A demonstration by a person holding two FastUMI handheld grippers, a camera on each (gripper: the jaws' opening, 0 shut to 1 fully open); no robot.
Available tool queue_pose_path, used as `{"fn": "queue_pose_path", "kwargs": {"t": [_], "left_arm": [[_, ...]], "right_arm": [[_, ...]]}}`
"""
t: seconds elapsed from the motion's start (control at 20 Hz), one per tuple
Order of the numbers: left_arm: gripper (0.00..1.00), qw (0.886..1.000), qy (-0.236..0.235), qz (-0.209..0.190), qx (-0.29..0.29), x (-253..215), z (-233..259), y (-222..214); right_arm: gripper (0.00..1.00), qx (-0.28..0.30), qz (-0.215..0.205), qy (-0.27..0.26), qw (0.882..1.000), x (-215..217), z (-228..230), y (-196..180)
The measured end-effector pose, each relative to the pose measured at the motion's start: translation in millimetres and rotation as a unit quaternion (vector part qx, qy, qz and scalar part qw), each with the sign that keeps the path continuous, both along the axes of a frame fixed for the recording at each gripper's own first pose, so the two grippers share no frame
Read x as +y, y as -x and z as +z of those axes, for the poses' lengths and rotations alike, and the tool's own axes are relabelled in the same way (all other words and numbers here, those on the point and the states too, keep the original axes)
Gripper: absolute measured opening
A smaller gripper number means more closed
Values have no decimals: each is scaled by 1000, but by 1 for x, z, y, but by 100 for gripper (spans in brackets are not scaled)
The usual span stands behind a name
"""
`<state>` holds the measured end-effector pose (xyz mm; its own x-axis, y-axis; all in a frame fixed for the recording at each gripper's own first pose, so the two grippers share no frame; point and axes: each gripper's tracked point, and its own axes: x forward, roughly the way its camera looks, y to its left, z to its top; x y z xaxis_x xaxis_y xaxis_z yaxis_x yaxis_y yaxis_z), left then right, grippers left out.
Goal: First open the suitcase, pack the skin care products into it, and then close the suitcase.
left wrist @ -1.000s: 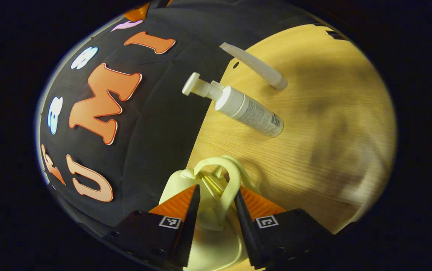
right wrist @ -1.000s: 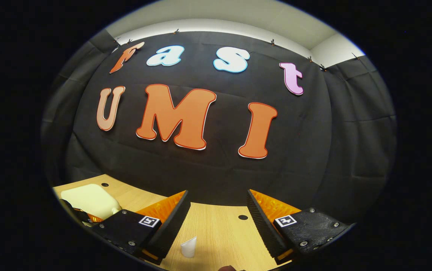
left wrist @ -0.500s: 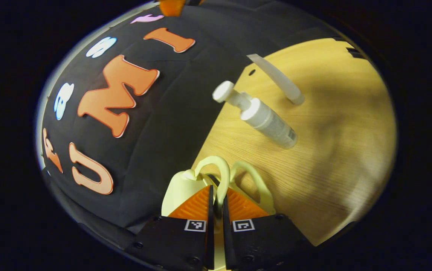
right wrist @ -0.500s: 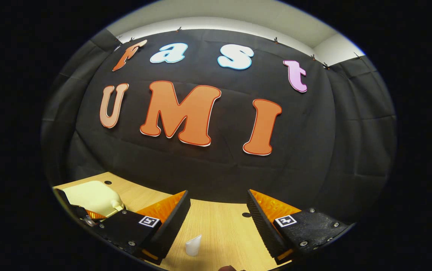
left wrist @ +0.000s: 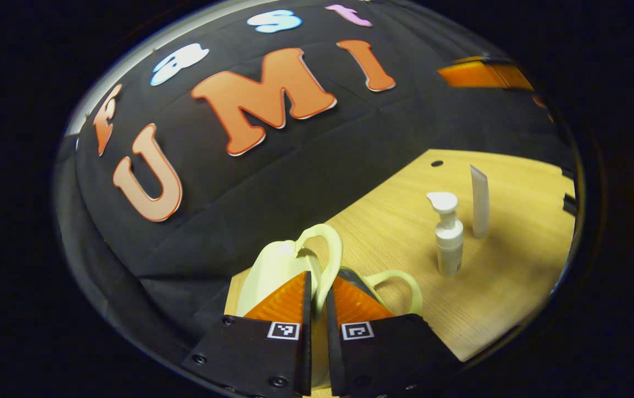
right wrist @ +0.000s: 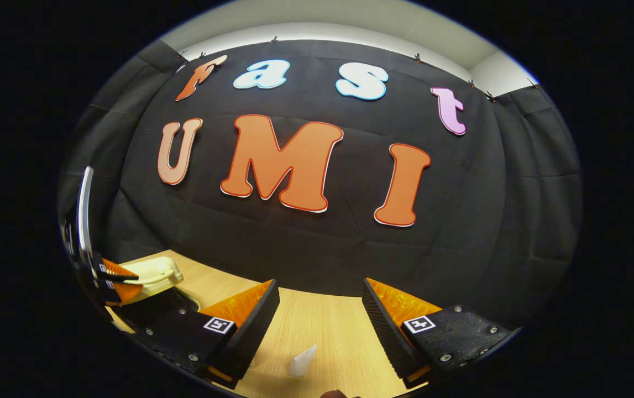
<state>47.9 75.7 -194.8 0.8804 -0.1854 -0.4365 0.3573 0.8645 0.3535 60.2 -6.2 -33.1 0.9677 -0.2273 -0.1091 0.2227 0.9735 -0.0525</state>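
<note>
The left gripper (left wrist: 317, 293) is clamped narrow on one pale yellow handle (left wrist: 325, 254) of the suitcase (left wrist: 272, 271), both orange fingers pressing it; a second ago those fingers stood wide on either side of that loop, half a second ago they closed, and now the view has swung so the table (left wrist: 383, 221) lies level and the lid rises with the handle, while the second handle (left wrist: 399, 282) lies low beside it; I judge the opening step well under way, with packing not yet begun. To the right on the table the pump bottle (left wrist: 449, 237) stands upright, and just beyond it the white tube (left wrist: 480, 202), both apart from the case and untouched. Farther right, the right gripper (right wrist: 319, 315) hangs wide and empty above the wood; the tube's tip shows between its fingers.
</note>
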Motion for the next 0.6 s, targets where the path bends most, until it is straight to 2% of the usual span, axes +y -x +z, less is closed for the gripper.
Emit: {"fn": "queue_pose_path", "kwargs": {"t": [0.25, 0.45, 0.6], "left_arm": [[14, 994, 91, 57, -3, 52, 37, -15], [15, 980, 164, 114, -10, 124, 58, -33], [16, 973, 182, 142, -15, 179, 61, -44]], "right_arm": [[95, 0, 11, 12, 1000, 17, 6, -4], [96, 5, 19, 10, 1000, 30, 7, -8], [96, 6, 19, 6, 1000, 41, 11, -11]]}}
